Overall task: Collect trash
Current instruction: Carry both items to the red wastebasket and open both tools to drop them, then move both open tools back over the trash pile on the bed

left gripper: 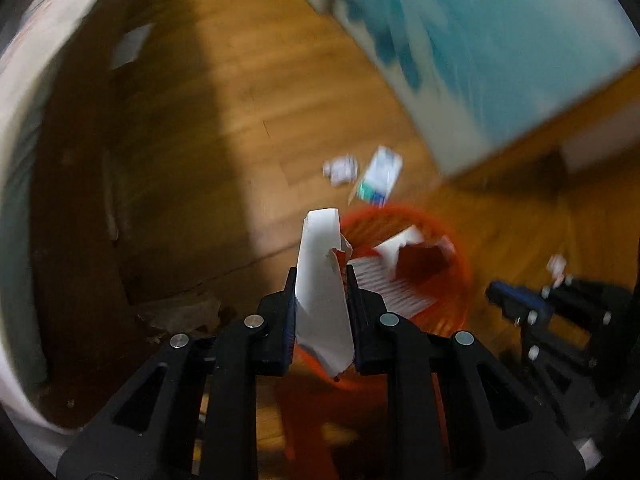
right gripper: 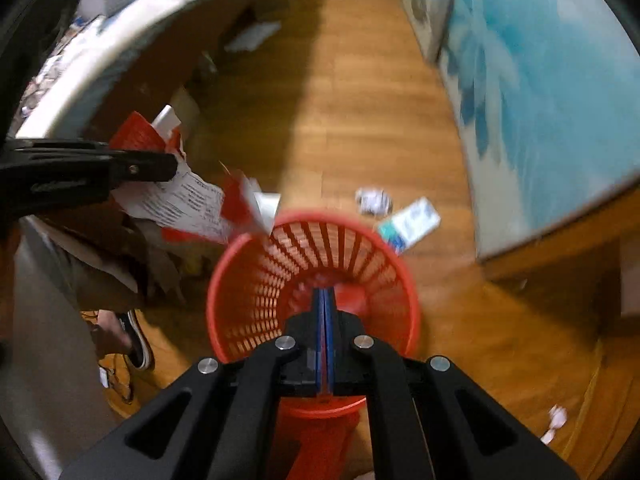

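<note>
**Basket on the floor, litter beyond it**

The basket [right gripper: 312,292] stands on the floor [right gripper: 360,120]. Just beyond its far rim lie a crumpled wad [right gripper: 373,201] and, right of that, a flat carton [right gripper: 412,225]. The left gripper [left gripper: 322,292] holds a torn paper [left gripper: 322,280] left of the basket's rim. The right gripper [right gripper: 324,300] hangs over the basket's mouth. The bed [right gripper: 132,36] runs along the left.
</note>
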A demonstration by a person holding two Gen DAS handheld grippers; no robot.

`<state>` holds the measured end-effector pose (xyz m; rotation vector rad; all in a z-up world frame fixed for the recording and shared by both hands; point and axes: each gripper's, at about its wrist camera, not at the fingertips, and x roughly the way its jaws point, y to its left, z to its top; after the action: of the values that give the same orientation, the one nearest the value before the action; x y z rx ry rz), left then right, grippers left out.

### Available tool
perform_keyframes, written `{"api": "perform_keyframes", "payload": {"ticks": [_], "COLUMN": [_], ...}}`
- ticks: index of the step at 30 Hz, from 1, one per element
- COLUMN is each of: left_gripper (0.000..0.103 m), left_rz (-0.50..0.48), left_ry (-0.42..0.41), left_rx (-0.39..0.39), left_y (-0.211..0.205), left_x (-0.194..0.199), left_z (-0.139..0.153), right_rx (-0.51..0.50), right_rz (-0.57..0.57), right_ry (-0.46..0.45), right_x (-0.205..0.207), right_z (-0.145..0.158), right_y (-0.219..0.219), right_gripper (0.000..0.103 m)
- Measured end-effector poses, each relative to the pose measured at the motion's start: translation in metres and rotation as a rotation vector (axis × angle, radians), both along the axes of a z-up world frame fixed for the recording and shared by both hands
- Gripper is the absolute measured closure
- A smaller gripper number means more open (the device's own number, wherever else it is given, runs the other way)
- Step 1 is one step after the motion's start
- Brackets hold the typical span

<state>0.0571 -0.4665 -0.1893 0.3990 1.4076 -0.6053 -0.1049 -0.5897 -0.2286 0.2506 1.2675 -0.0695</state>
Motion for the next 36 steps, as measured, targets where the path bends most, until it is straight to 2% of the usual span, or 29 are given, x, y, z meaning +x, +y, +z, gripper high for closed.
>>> {"api": "perform_keyframes", "payload": {"ticks": [3, 6, 7, 9, 10, 11, 12, 17, 21, 26, 32, 33, 35, 36], "left_gripper": [0.082, 0.081, 0.077, 0.057, 0.040, 0.033, 0.033, 0.032, 0.032, 0.032, 0.032, 0.032, 0.032, 0.032], "left_rz": [-0.065, -0.086, -0.090, -0.104, -0.114, -0.121, -0.129, -0.107, -0.047, 0.038, 0.275, 0.321, 0.365, 0.394], "left_ry": [0.062, 0.094, 0.096, 0.099, 0.091, 0.083, 0.074, 0.053, 0.019, -0.036, -0.168, -0.221, -0.288, -0.347], "left_rx": [0.077, 0.125, 0.140, 0.168, 0.177, 0.181, 0.181, 0.159, 0.110, 0.011, -0.253, -0.301, -0.334, -0.356], "left_y": [-0.011, -0.012, -0.014, -0.019, -0.021, -0.023, -0.023, -0.022, -0.010, 0.007, 0.070, 0.090, 0.115, 0.140], "left_x": [-0.007, -0.009, -0.012, -0.018, -0.021, -0.020, -0.022, -0.014, -0.006, 0.004, 0.024, 0.026, 0.026, 0.025], "left_z": [-0.030, -0.043, -0.047, -0.052, -0.052, -0.052, -0.051, -0.042, -0.025, 0.004, 0.069, 0.087, 0.109, 0.126], "right_rx": [0.017, 0.031, 0.031, 0.034, 0.037, 0.036, 0.024, -0.005, -0.030, -0.044, -0.055, -0.063, -0.068, -0.072], "right_rz": [-0.020, -0.036, -0.038, -0.047, -0.053, -0.060, -0.068, -0.070, -0.061, -0.033, 0.026, 0.040, 0.061, 0.076], "right_ry": [0.016, 0.017, 0.017, 0.024, 0.021, 0.008, -0.015, -0.033, -0.053, -0.068, -0.116, -0.138, -0.163, -0.181], "right_x": [-0.010, -0.014, -0.016, -0.017, -0.018, -0.020, -0.023, -0.019, -0.014, -0.004, 0.009, 0.013, 0.019, 0.025], "right_z": [-0.020, -0.030, -0.034, -0.035, -0.034, -0.034, -0.029, -0.016, -0.002, 0.015, 0.047, 0.058, 0.071, 0.080], "right_y": [0.004, -0.002, -0.004, -0.008, -0.009, -0.010, -0.011, -0.010, -0.002, 0.016, 0.043, 0.050, 0.059, 0.067], "right_gripper": [0.099, 0.097, 0.096, 0.093, 0.071, 0.041, 0.034, 0.035, 0.035, 0.035, 0.034, 0.033, 0.032, 0.031]}}
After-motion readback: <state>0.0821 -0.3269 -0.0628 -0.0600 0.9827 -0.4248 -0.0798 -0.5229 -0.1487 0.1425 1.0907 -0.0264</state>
